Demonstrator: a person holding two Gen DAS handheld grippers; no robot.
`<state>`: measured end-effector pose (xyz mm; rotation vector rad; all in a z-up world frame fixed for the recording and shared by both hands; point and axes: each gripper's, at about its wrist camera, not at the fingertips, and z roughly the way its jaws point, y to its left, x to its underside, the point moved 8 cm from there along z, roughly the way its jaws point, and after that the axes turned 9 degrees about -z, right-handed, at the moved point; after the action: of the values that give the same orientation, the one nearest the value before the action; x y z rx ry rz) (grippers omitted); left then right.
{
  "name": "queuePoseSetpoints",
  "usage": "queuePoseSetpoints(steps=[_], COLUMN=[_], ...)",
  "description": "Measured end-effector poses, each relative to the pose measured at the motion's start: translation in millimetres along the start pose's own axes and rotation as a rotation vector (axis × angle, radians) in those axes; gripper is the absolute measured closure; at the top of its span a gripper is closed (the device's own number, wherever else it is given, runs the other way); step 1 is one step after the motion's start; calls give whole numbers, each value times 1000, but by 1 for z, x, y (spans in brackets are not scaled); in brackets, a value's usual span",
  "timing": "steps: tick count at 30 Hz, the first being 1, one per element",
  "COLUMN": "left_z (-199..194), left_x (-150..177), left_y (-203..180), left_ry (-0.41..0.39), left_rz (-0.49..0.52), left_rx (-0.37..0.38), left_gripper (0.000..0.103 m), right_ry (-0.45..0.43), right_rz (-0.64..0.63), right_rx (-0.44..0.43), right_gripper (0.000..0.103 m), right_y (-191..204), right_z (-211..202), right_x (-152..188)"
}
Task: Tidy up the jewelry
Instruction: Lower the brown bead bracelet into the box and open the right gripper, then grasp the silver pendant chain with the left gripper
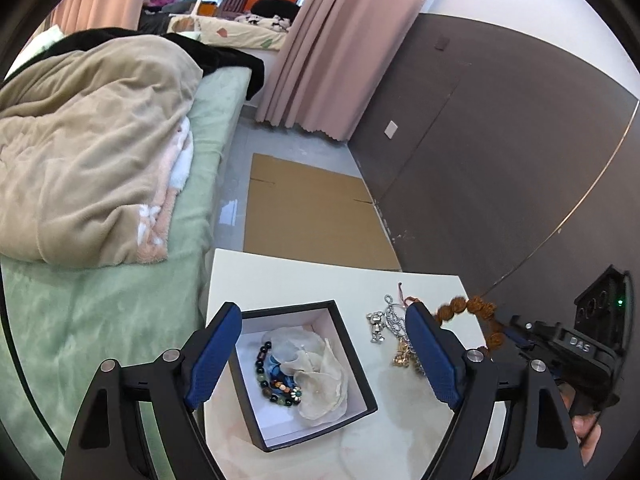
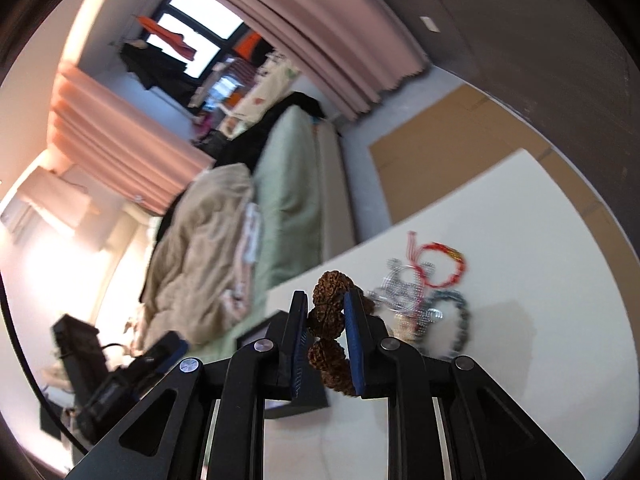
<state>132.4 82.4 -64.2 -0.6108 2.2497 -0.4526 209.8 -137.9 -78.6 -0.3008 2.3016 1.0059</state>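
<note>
A black box [image 1: 358,364] with a white inside sits on the white table [image 1: 304,280]. In it lie a multi-coloured bead bracelet [image 1: 265,376] and a white shell-like flower piece [image 1: 320,380]. My left gripper [image 1: 322,310] hovers over the box, open and with nothing in it. To its right, a silver bear charm chain [image 1: 377,326] and a gold piece [image 1: 402,354] rest on the table. My right gripper [image 2: 326,294] is shut on a brown seed-bead bracelet [image 2: 326,316], lifted off the table. Beyond it lie a red cord bracelet [image 2: 444,264], a silver chain [image 2: 400,288] and a dark bead bracelet [image 2: 460,320].
A bed [image 1: 100,300] with a green sheet and a beige blanket [image 1: 92,160] runs along the table's left side. Flat cardboard [image 1: 312,208] lies on the floor beyond the table. A dark wall [image 1: 500,160] stands to the right and pink curtains [image 1: 320,60] hang at the back.
</note>
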Motion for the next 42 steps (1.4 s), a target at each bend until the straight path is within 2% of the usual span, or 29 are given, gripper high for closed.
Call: queuePoseSetpoints(steps=[7, 17, 19, 21, 22, 23, 29, 42], left_z=[-11, -17, -14, -11, -8, -7, 7, 44], left_x=[-17, -36, -37, -37, -37, -36, -31, -6], left_y=[4, 22, 25, 28, 27, 26, 12, -38], left_ry=[-42, -79, -75, -62, -54, -50, -22, 42], left_rz=[-27, -42, -46, -51, -51, -48, -8, 89], left_rx=[15, -8, -9, -10, -5, -3, 5, 40], left_gripper=[19, 19, 19, 19, 19, 19, 19, 19], right_ry=[-22, 95, 150, 213, 233, 233, 150, 85], right_rz=[-24, -64, -85, -110, -109, -105, -111, -4], right_rx=[-160, -285, -254, -197, -168, -142, -83, 71], right_gripper=[83, 82, 80, 54, 36, 33, 32, 32], right_y=[45, 98, 103, 102, 98, 93, 66, -4], right_z=[14, 65, 81, 94, 98, 98, 70, 27], right_x=[-3, 24, 33, 42, 44, 44, 25, -6])
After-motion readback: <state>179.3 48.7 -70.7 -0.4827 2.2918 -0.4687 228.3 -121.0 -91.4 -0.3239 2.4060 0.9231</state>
